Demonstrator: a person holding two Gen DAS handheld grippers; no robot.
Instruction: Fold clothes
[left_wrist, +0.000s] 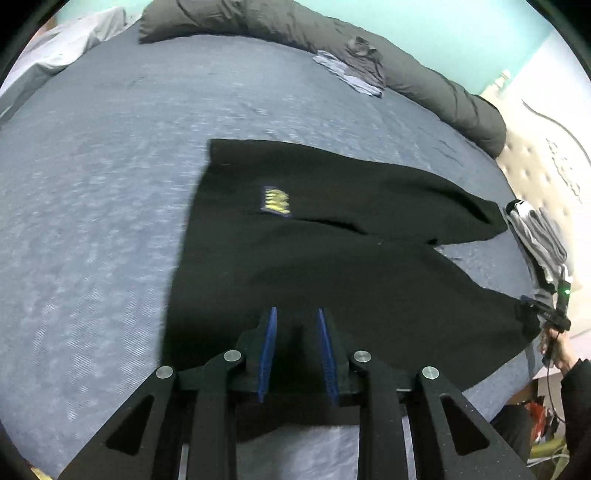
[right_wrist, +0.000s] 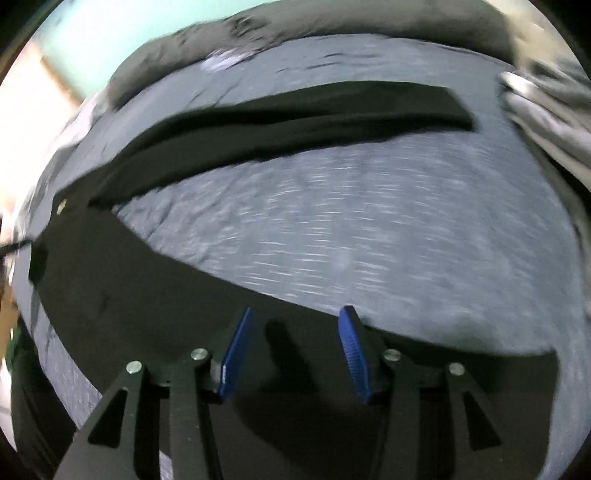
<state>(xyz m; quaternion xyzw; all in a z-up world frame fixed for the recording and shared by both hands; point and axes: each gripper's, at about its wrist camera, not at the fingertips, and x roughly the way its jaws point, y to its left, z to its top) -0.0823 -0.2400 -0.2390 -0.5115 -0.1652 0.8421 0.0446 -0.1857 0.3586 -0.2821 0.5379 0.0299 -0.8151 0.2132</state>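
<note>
The black fabric shorts (left_wrist: 332, 258) lie spread on the blue-grey bed sheet (left_wrist: 92, 184); the rolled dark grey duvet (left_wrist: 424, 74) lies behind them.

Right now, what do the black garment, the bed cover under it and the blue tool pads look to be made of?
Black garment: soft matte fabric, probably knit or fleece; it drapes limply, with a yellow embroidered-looking patch.
Bed cover: blue-grey woven cloth, heathered, non-shiny; blur hides the weave.
Blue pads: ridged, matte, likely rubber or plastic.
</note>
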